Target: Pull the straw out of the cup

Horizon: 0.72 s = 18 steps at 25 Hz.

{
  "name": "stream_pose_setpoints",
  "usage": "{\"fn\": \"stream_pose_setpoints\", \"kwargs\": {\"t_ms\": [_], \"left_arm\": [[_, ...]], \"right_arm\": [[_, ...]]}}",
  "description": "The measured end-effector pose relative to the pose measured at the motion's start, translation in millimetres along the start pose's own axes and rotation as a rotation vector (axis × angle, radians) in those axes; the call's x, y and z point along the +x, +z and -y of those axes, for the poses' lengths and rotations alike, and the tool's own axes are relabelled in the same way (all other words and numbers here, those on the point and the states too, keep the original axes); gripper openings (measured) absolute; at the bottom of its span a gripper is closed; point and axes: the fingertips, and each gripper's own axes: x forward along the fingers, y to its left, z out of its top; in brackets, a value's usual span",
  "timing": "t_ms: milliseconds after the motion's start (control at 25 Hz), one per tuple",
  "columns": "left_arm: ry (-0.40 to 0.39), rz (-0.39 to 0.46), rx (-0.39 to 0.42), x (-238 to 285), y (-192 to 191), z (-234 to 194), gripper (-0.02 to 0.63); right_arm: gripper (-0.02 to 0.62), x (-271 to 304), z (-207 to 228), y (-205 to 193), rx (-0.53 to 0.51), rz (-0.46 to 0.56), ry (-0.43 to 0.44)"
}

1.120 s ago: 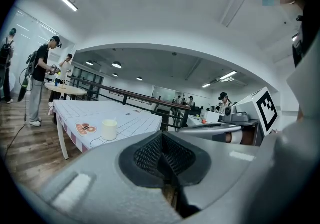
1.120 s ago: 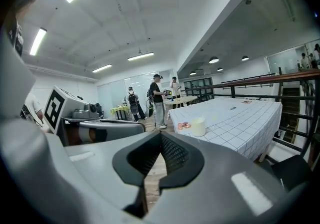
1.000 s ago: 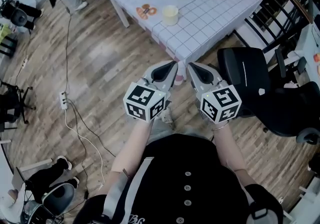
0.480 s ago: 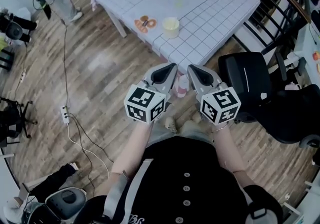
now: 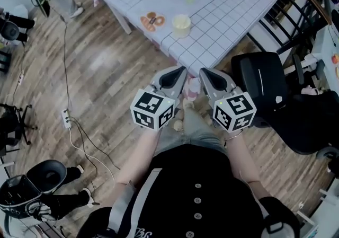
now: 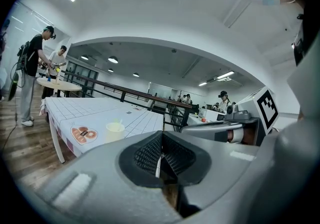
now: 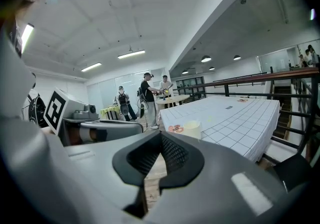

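Nothing done yet! The cup (image 5: pixel 180 25) sits by the bench's (image 5: pixel 233 3) near edge, close to the corner, and its straw is too faint to make out. Left tongs (image 5: pixel 184 71) and right tongs (image 5: pixel 202 71) are pressed together, empty, well short of it. Reach, pinch and pull all remain.

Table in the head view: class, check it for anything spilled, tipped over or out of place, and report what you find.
Nothing stands out. The cup stands upright on the checked table near its front edge, beside a doughnut picture, with no spill visible.
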Motion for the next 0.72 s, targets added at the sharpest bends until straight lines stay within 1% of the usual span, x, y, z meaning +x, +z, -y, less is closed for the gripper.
{"fn": "stream_pose_setpoints", "kwargs": {"t_ms": [280, 480, 720], "left_arm": [[0.025, -0.006, -0.011, 11.5, 0.2, -18.8, -0.006], [0.037, 0.010, -0.013, 30.5, 13.7, -39.3, -0.006], [0.056, 0.001, -0.010, 58.3, 28.9, -73.7, -0.006]], "right_arm": [[0.000, 18.7, 11.9, -0.6, 0.009, -0.008, 0.023], [-0.001, 46.0, 26.0, 9.7, 0.007, -0.007, 0.049], [-0.001, 83.9, 50.2, 26.3, 0.014, -0.006, 0.072]]}}
